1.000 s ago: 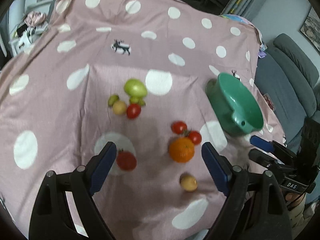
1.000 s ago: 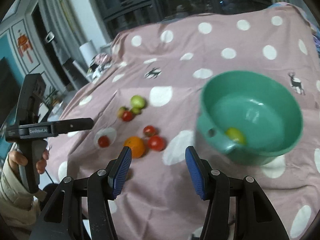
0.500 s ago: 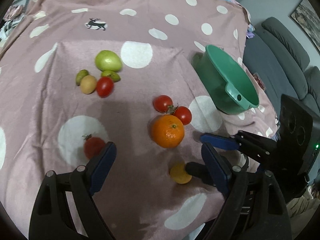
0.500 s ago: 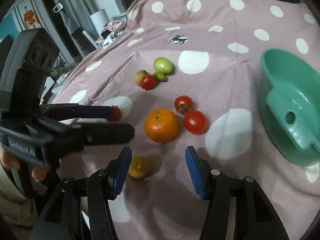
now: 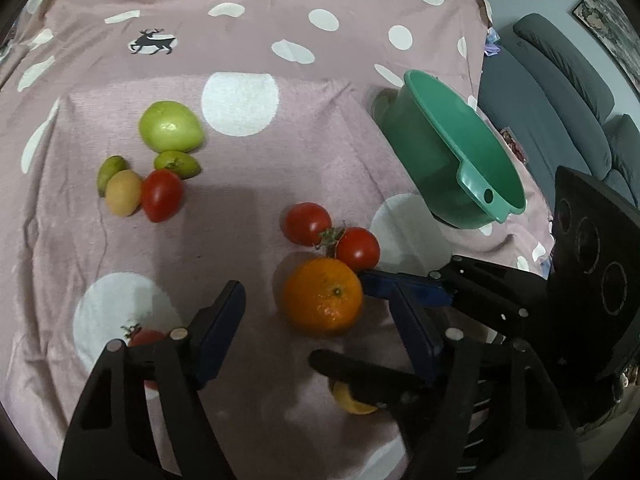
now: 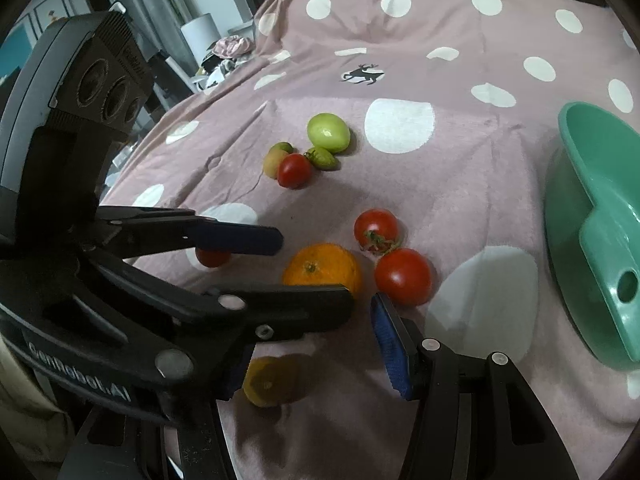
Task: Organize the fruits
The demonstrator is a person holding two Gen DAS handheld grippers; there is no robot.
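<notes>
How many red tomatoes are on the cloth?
4: one in the far cluster beside the green fruit, two touching just beyond the orange, one half hidden behind the left gripper's finger. None seen elsewhere.

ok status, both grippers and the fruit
Left gripper closing around orange, not pinched yet. Right gripper open over yellow fruit. Grippers crossing, crowded.

Four red tomatoes (image 5: 307, 223), one orange (image 5: 322, 298), one bowl (image 5: 452, 148).

Both wrist views close, angled down; share orange (image 5: 322, 297) (image 6: 322, 267), dotted blanket (image 5: 280, 160) (image 6: 460, 200)
</notes>
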